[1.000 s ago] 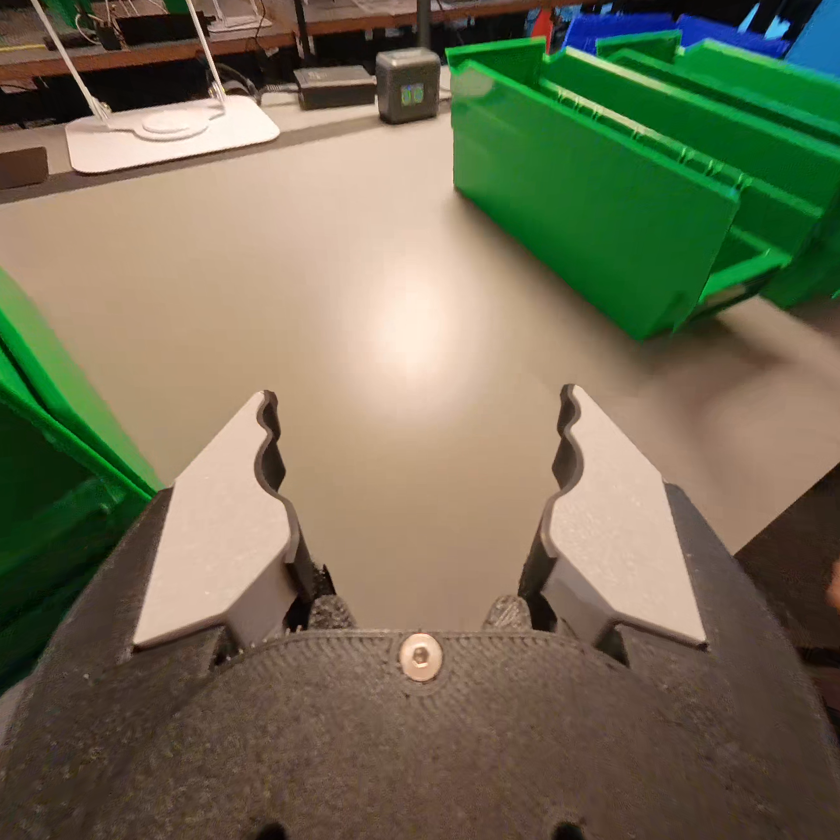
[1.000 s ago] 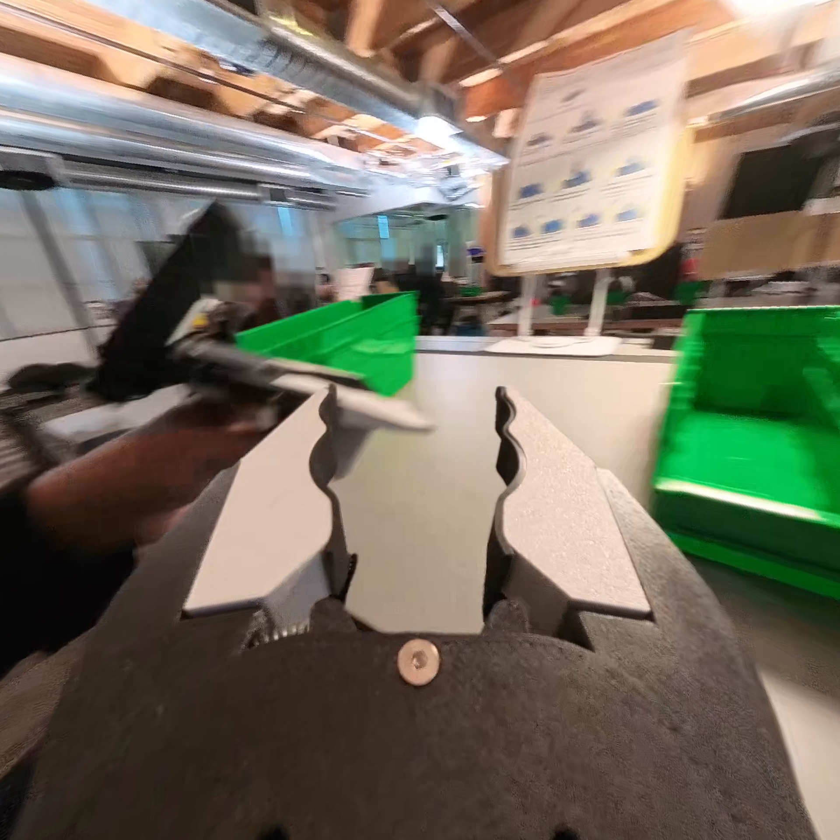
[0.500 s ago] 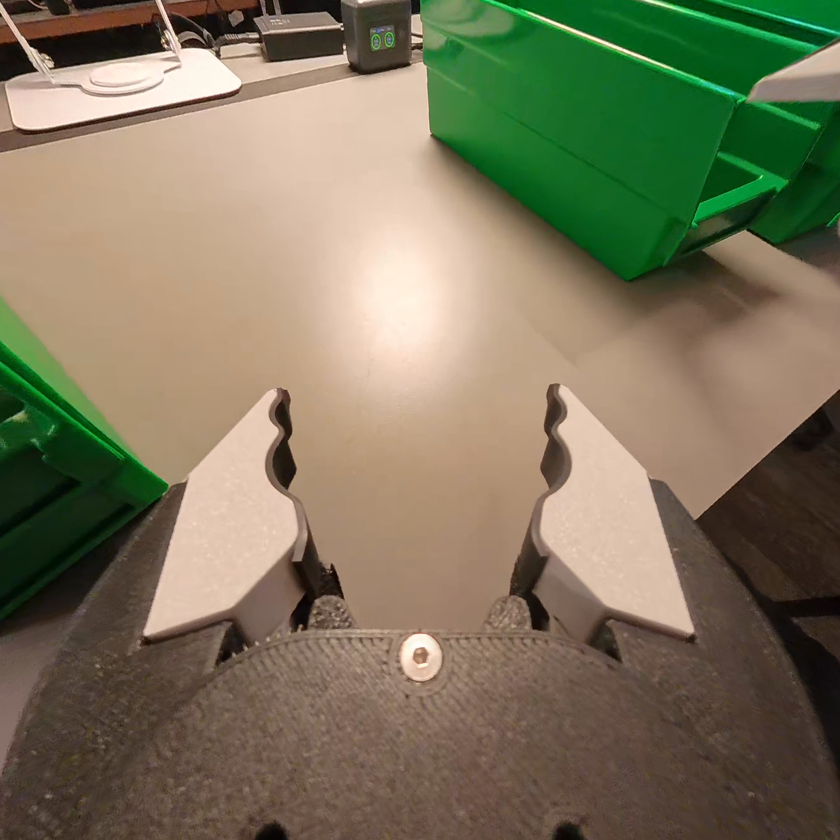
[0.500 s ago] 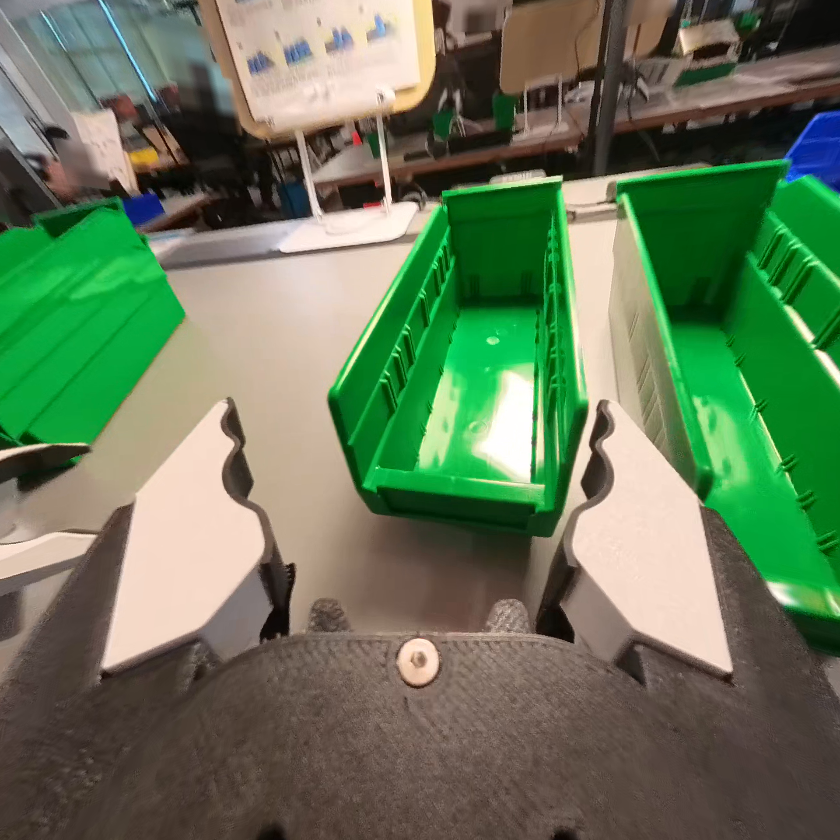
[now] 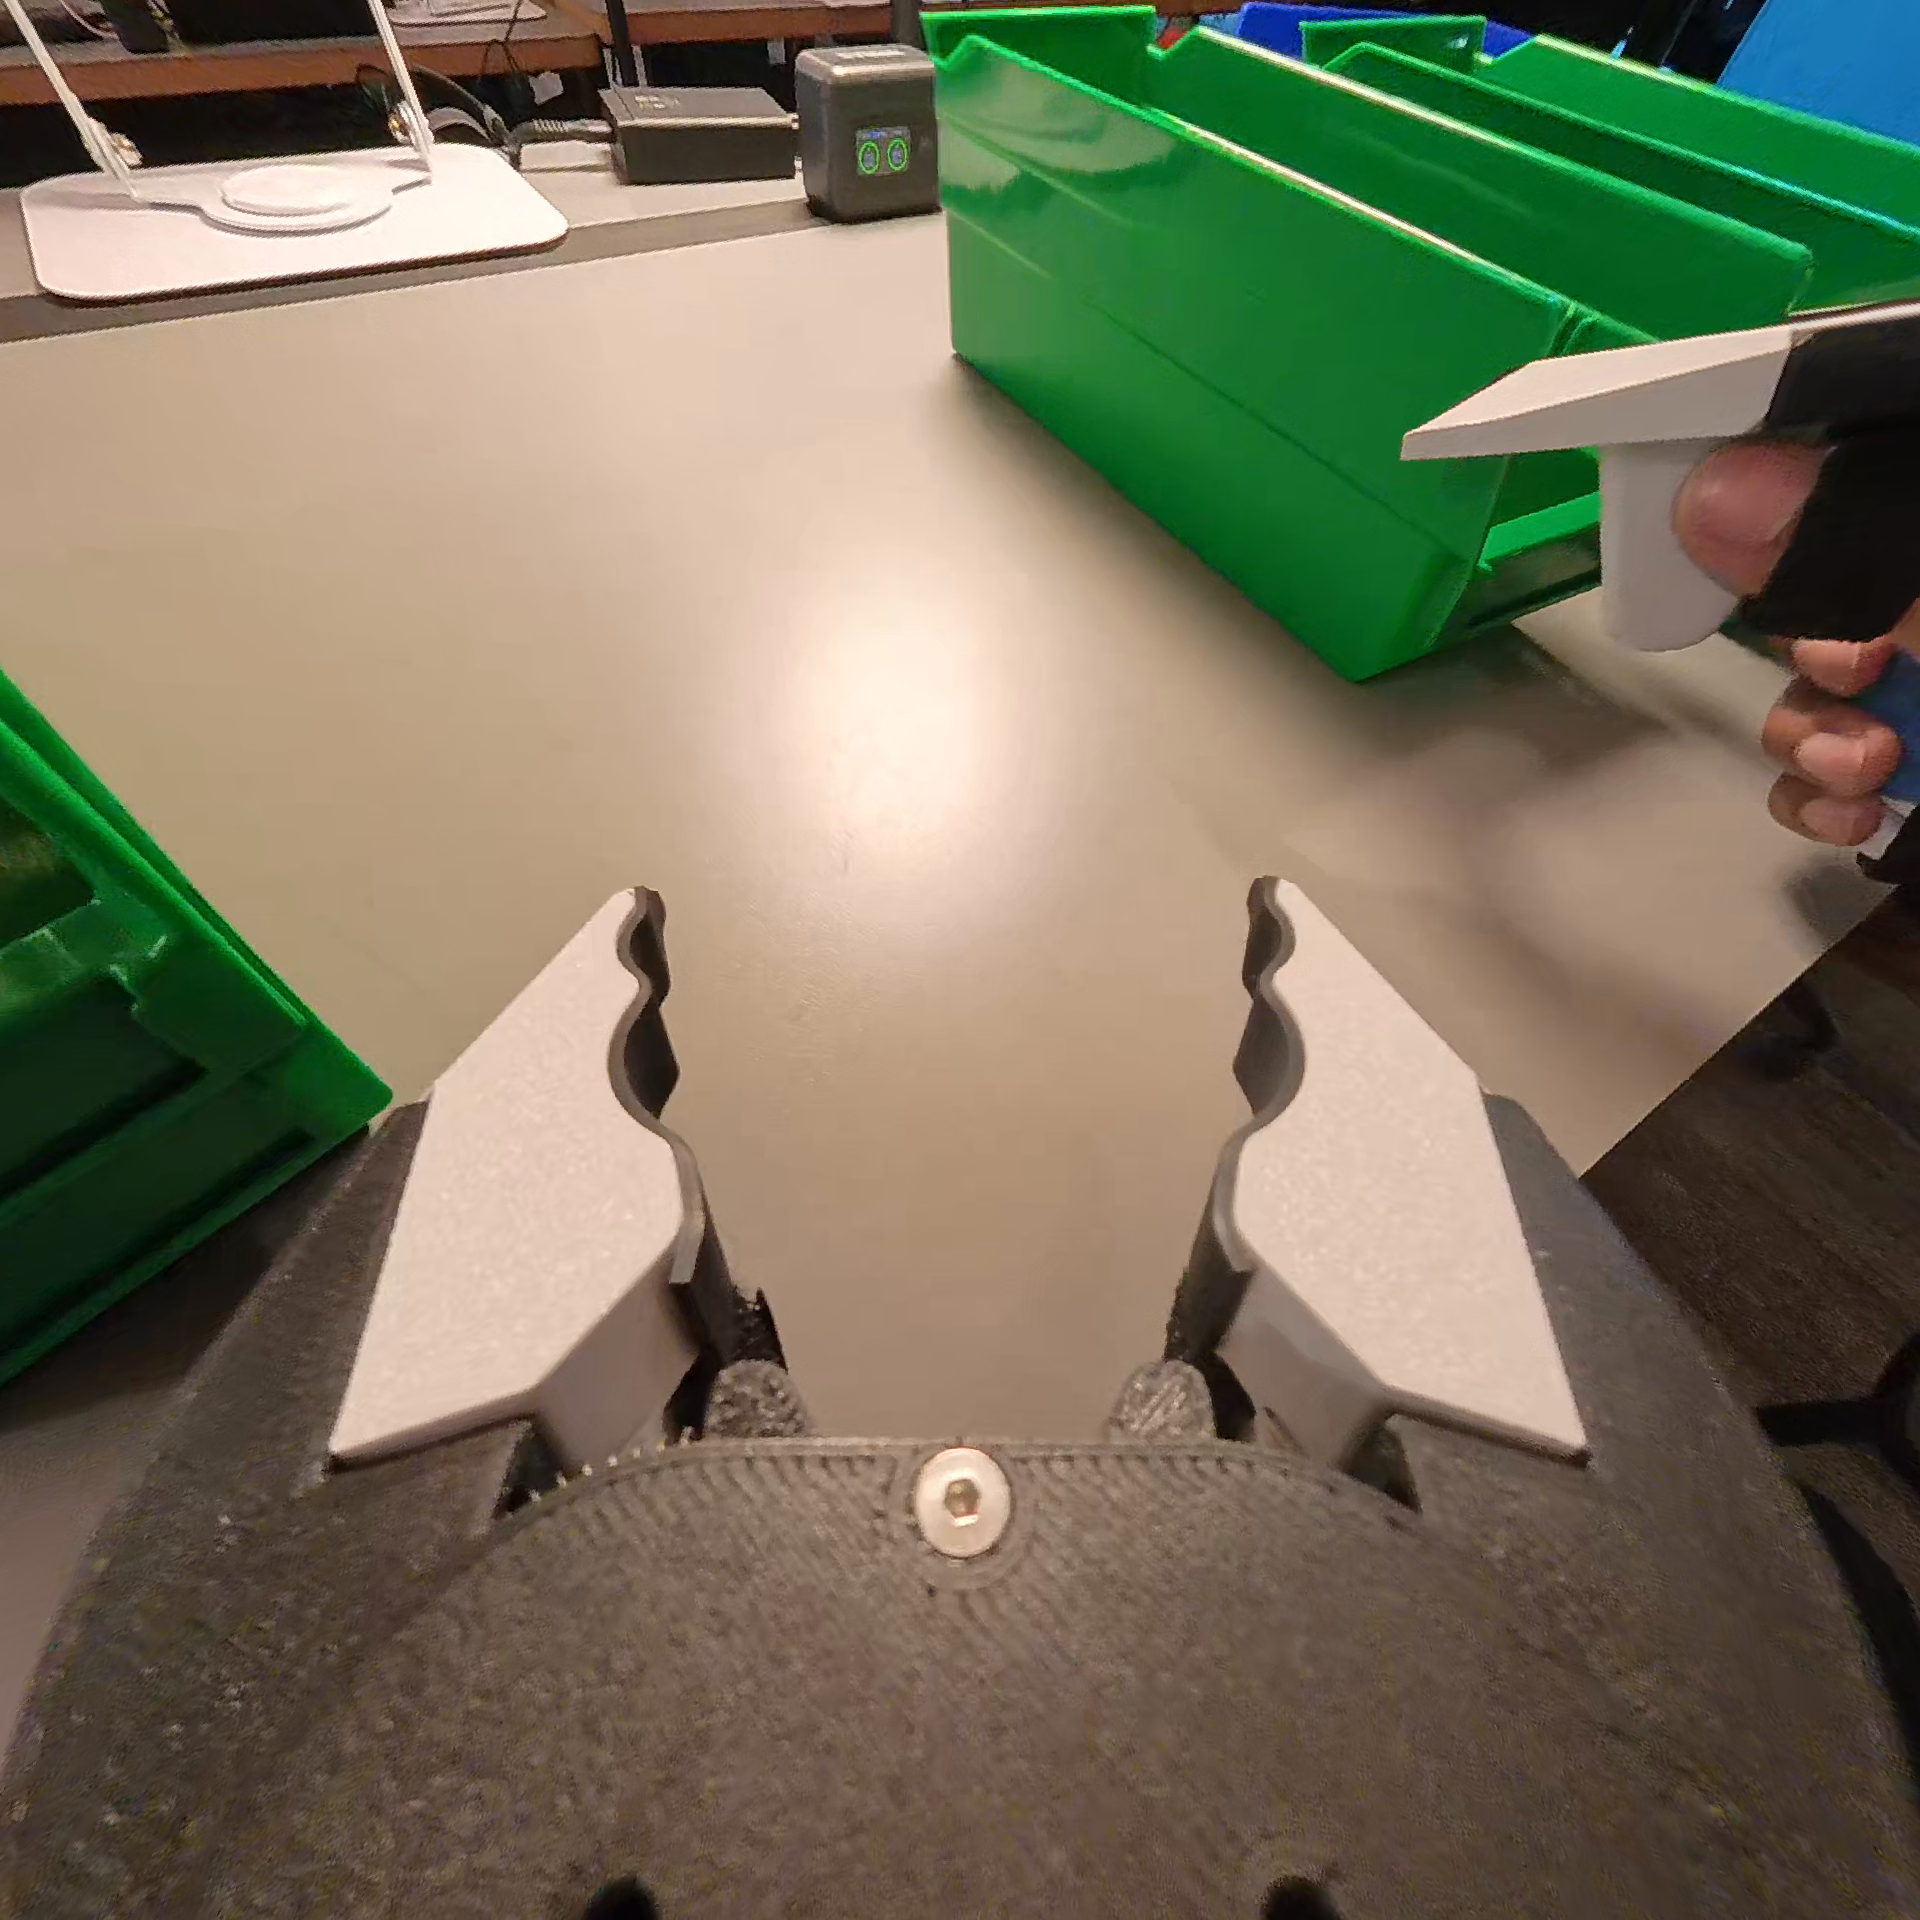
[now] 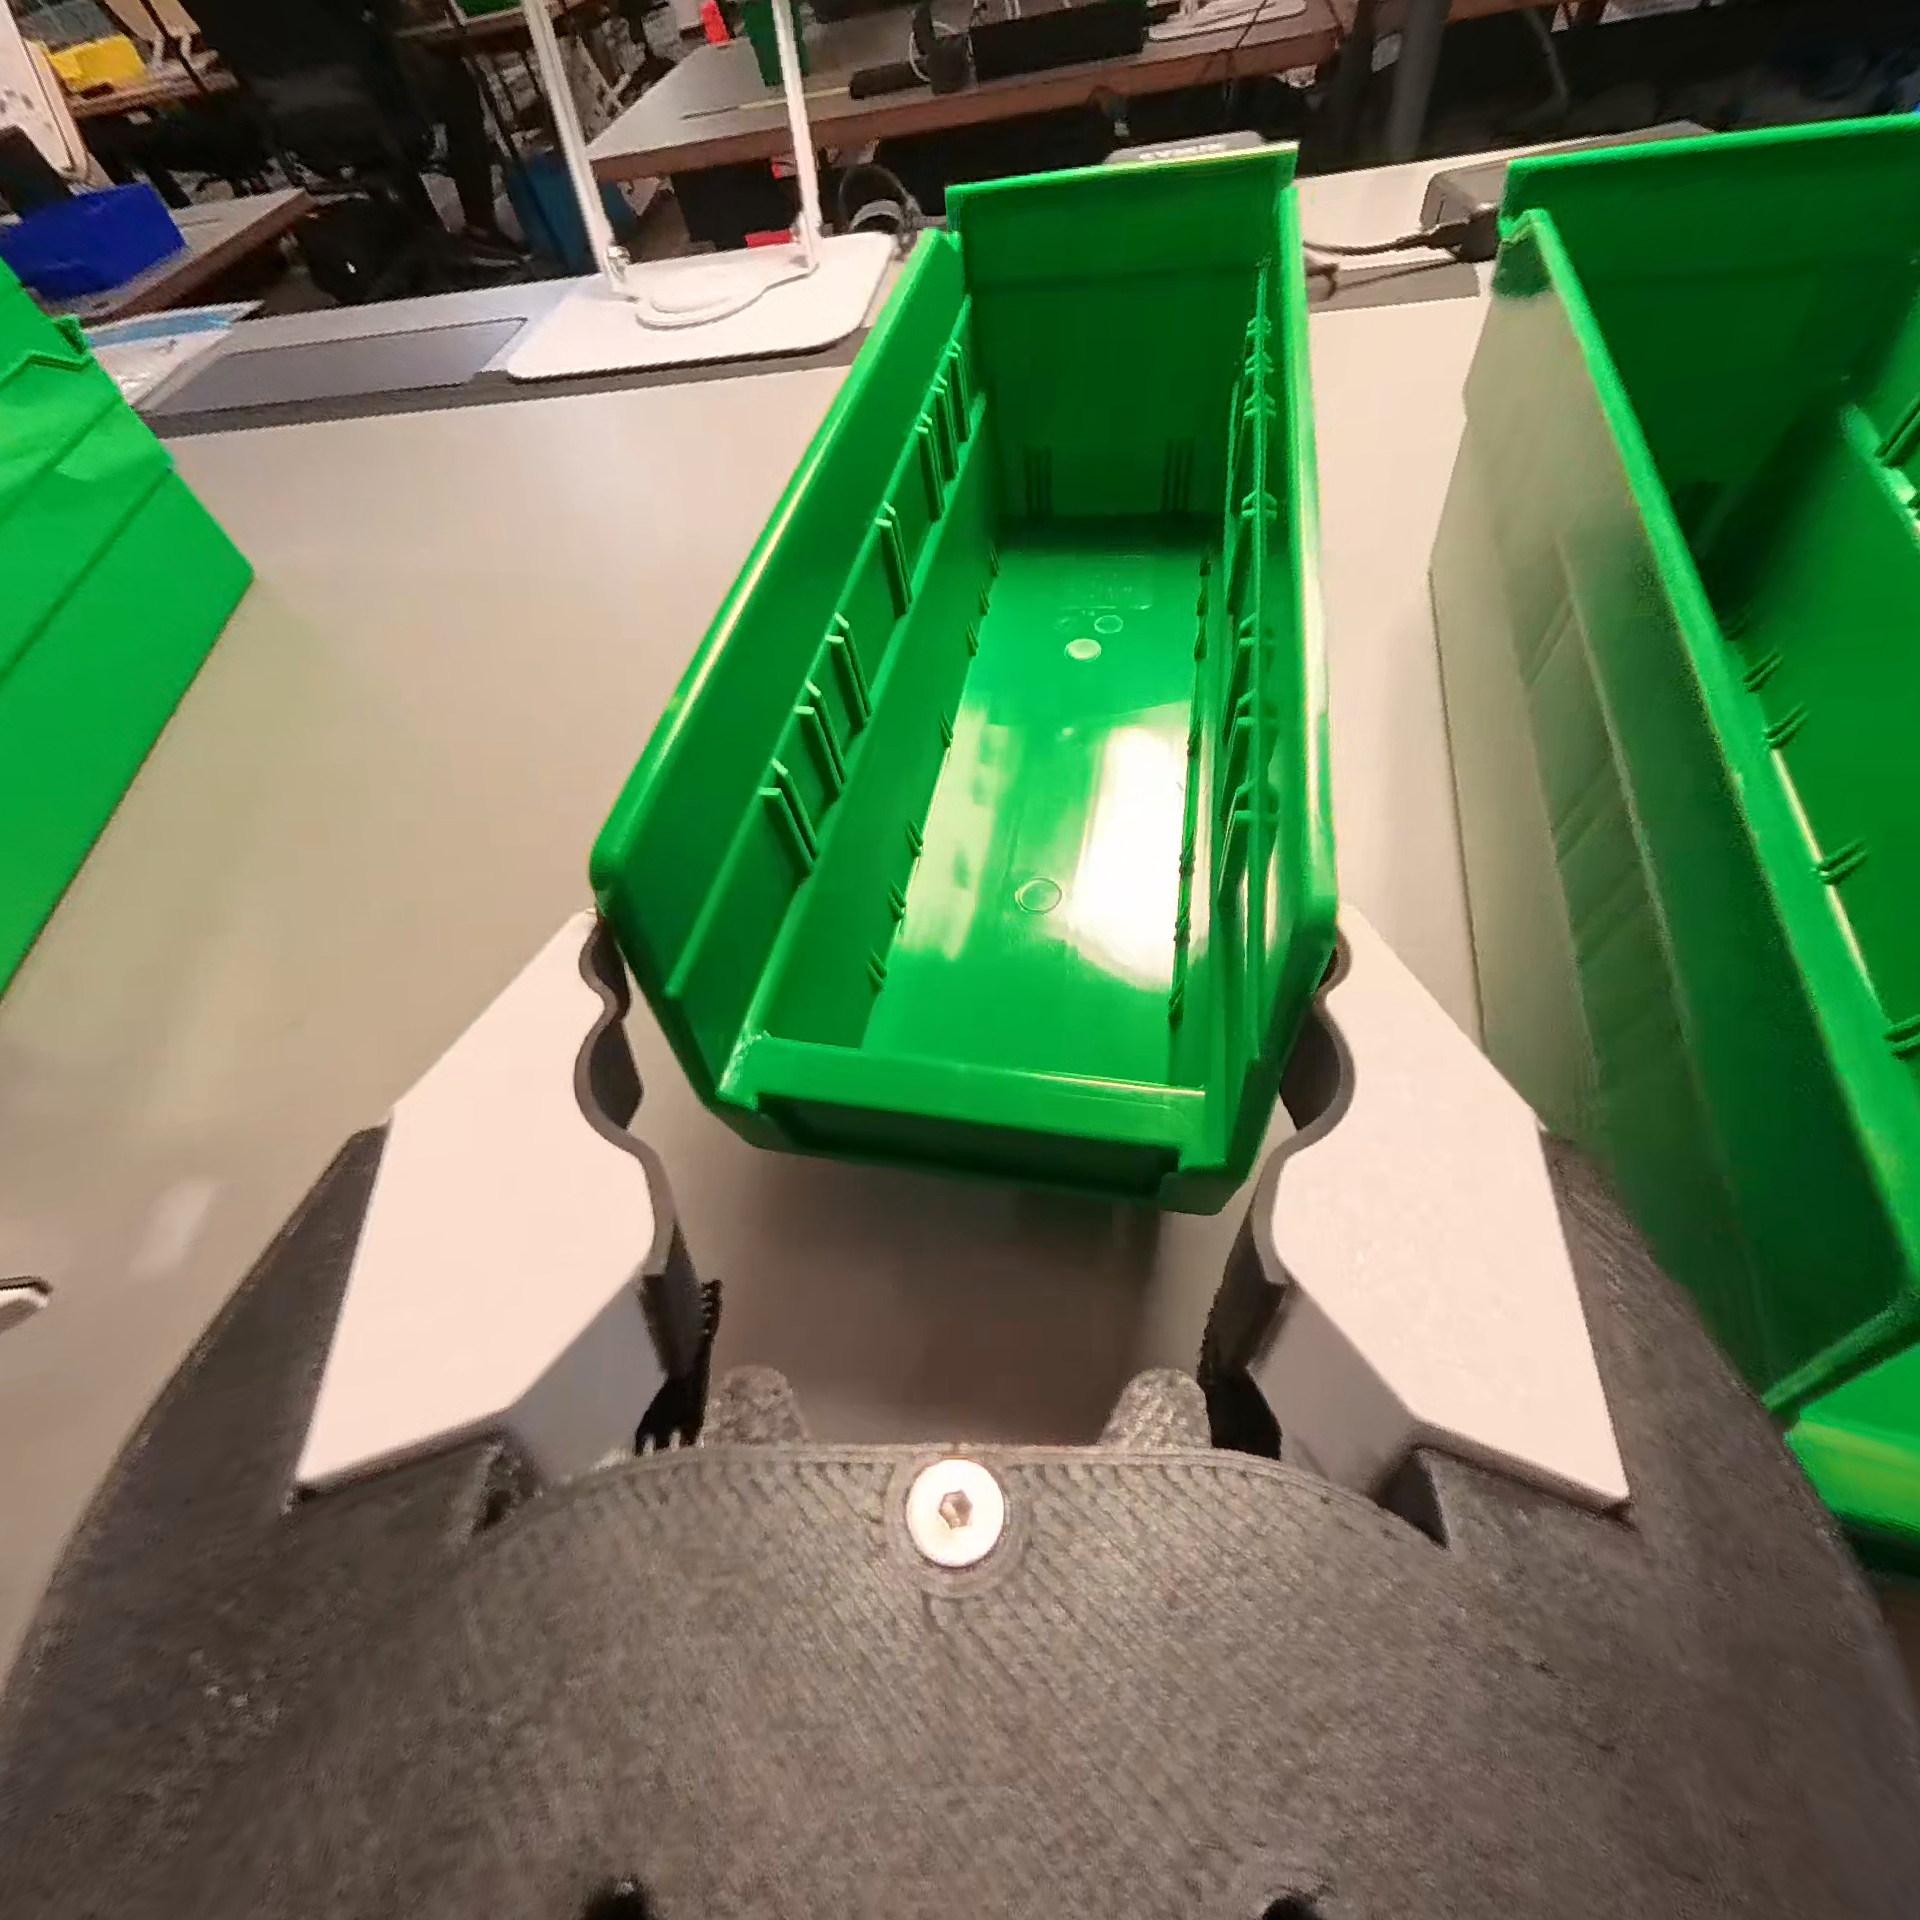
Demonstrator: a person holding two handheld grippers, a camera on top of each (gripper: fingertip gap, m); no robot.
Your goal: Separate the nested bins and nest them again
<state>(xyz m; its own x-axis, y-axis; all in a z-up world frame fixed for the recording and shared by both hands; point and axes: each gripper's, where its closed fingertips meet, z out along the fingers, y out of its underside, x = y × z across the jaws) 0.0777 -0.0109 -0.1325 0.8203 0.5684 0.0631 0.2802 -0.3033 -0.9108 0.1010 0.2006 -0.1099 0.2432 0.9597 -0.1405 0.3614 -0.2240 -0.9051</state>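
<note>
in the left wrist view, the left gripper (image 5: 954, 914) hangs over the bare grey table (image 5: 623, 540) with its two fingers spread wide and only tabletop between them. a green bin (image 5: 1195, 343) lies ahead to the right, its long side wall facing the camera, with more green bins (image 5: 1662, 145) behind it. part of another green bin (image 5: 125, 1039) shows at the left edge, just beside the gripper body. at the right edge a hand (image 5: 1829, 727) holds the right gripper (image 5: 1621, 416), seen side on in front of the near end of the bin. a white stand base (image 5: 281, 218) and a small grey box (image 5: 868, 130) sit at the far side of the table.

in the right wrist view, the right gripper (image 6: 966, 956) straddles the near end of a narrow, empty green bin (image 6: 1049, 790) that stands on the table (image 6: 416, 644). its fingers are spread wide, one fingertip (image 6: 582, 966) at the bin's left wall and the other at its right wall; whether the pads press on the walls or only stand beside them cannot be told. a wider green bin (image 6: 1704, 665) stands just to the right, and another green bin (image 6: 73, 582) lies well apart at the left edge.
</note>
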